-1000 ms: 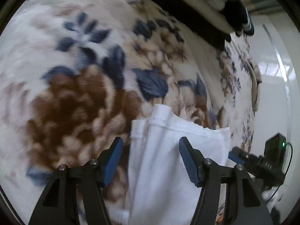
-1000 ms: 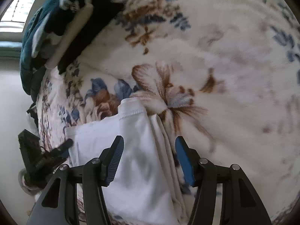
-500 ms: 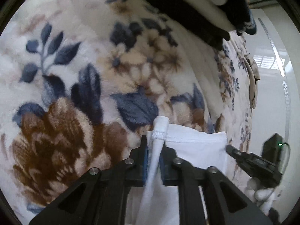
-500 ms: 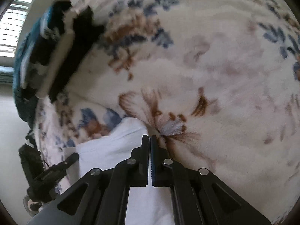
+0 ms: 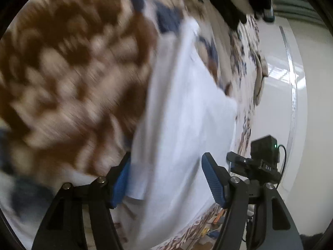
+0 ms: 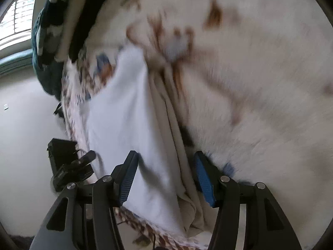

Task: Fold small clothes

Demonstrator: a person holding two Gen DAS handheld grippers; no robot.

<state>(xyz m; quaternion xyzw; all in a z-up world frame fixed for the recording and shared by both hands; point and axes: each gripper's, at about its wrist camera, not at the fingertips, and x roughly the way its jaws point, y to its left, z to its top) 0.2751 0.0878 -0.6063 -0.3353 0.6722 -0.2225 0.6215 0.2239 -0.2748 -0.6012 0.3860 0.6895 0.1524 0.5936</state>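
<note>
White garment (image 5: 183,112) lies between both grippers' spread jaws, on blanket (image 5: 68,66)

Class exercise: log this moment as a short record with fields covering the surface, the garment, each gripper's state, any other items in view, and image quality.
surface: floral blanket, cream with brown and blue flowers
garment: white cloth, lying on the blanket, reaching to its edge
left gripper: open, jaws apart on either side of the cloth
right gripper: open, jaws apart over the cloth's folded edge
other items: pile of dark clothes at the far end of the blanket
image quality: motion blur in both views
</note>
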